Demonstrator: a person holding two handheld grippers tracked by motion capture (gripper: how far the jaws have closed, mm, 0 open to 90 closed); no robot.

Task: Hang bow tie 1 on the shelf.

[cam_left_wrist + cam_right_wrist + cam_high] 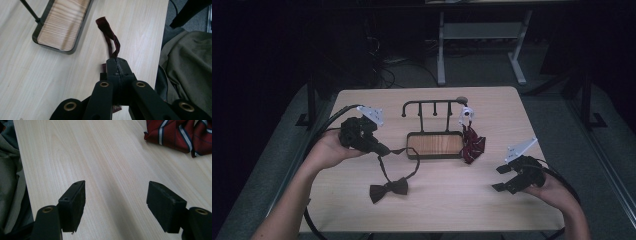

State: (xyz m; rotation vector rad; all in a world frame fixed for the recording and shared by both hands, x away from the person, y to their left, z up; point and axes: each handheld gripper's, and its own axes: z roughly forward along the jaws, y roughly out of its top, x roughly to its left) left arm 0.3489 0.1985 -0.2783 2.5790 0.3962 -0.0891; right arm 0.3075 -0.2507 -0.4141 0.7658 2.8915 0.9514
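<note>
A dark maroon bow tie lies on the table near the front, its thin strap looping up toward the stand. My left gripper is shut on that strap, which curls out past the closed jaws in the left gripper view. A black hook stand rises from a wooden-bottomed tray. A red striped tie hangs from the stand's right end and bunches on the table. My right gripper is open near the right front, nothing between its jaws; the striped tie lies ahead of it.
A small white clip-like object sits on the stand's right end. The table's front edge is close to both forearms. A white desk frame stands on the floor behind the table.
</note>
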